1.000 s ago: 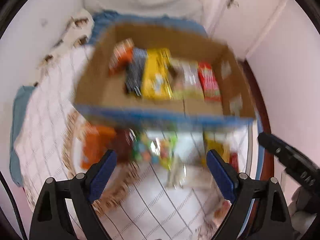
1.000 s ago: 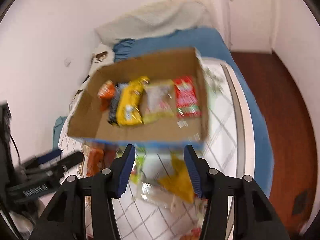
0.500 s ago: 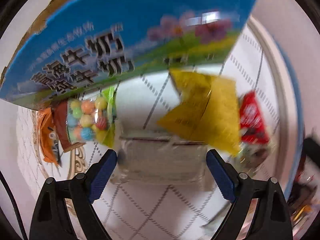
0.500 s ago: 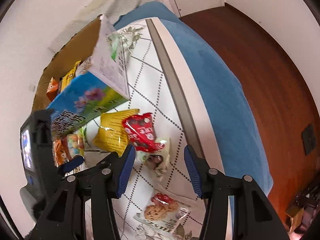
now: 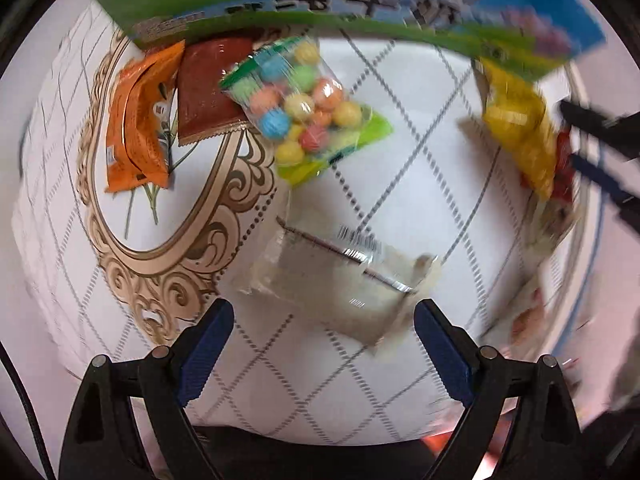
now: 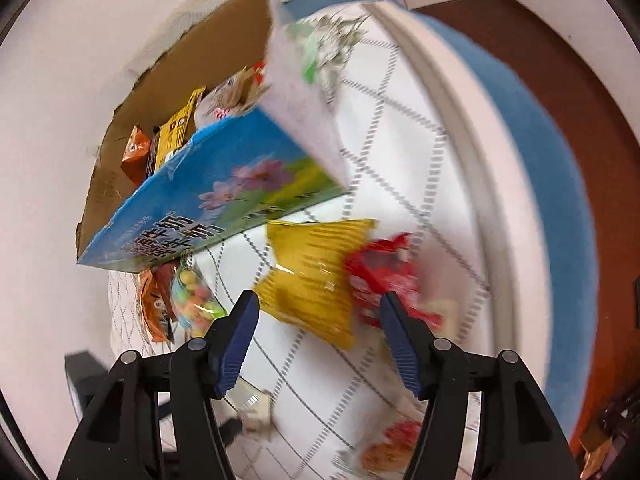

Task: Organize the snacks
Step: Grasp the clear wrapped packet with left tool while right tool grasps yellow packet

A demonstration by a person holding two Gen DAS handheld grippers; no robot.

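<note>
In the left wrist view my left gripper [image 5: 322,312] is open and points straight down, just above a clear whitish packet [image 5: 328,280] on the patterned bedcover. Past it lie a bag of coloured candy balls [image 5: 308,108], a brown packet [image 5: 212,92] and an orange packet [image 5: 138,120]. My right gripper [image 6: 319,304] has its jaws opening. A yellow bag [image 6: 312,280] shows between its fingertips and the pads do not press it. A red packet [image 6: 380,276] lies beside that bag. The cardboard box [image 6: 224,192] with a blue printed side holds several snacks.
The box's blue side [image 5: 360,0] overhangs the top of the left wrist view. A cookie packet [image 6: 384,452] lies near the cover's front. The blue mattress edge [image 6: 540,152] drops to a brown floor [image 6: 592,60] on the right. A white wall stands on the left.
Both grippers have come down from above the box to just over the loose snacks on the cover. The right jaws stand wider than before. The left stays open.
</note>
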